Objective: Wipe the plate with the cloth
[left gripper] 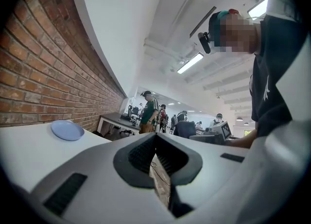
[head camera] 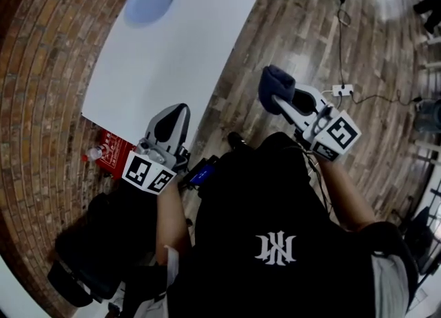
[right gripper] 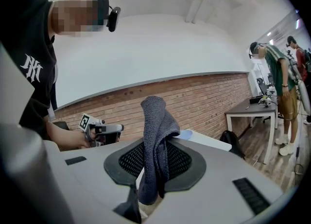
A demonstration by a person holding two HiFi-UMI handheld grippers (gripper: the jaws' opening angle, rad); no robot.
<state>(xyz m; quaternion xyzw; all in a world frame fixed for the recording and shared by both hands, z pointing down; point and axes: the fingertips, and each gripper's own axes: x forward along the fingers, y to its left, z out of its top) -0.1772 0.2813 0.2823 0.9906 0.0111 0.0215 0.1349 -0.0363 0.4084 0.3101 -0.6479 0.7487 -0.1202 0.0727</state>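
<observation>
Two things matter here: the cloth point(right gripper: 154, 121) and the plate point(head camera: 148, 1). The cloth is a dark blue-grey textured piece, soft and limp. It is pinched between the fingers of the right gripper point(head camera: 281, 103), with a bunched fold rising above them and a tail drooping below. It looks light and will likely crumple and drag rather than slide flat. A hold near its middle, as now, leaves loose ends to press down as a wiping pad. This gripper is held over the floor, off the near right edge of the white tabletop point(head camera: 172, 54) and well apart from the plate.

The plate is pale blue, round and shallow, and lies flat near the tabletop's far left corner. It is probably rigid and smooth, so it may skate under a wiping push and could chip if shoved off the nearby edge. Steadying it at the rim seems the sensible hold. The left gripper point(head camera: 178, 113), fingers clenched together on nothing, hovers at the tabletop's near edge and is free for that.

The plate is the only dish in sight and looks bare, though it is small in every view. What looks like a small bottle point(head camera: 94, 152) lies on the floor beside a red pack point(head camera: 114, 154); its contents cannot be told.
</observation>
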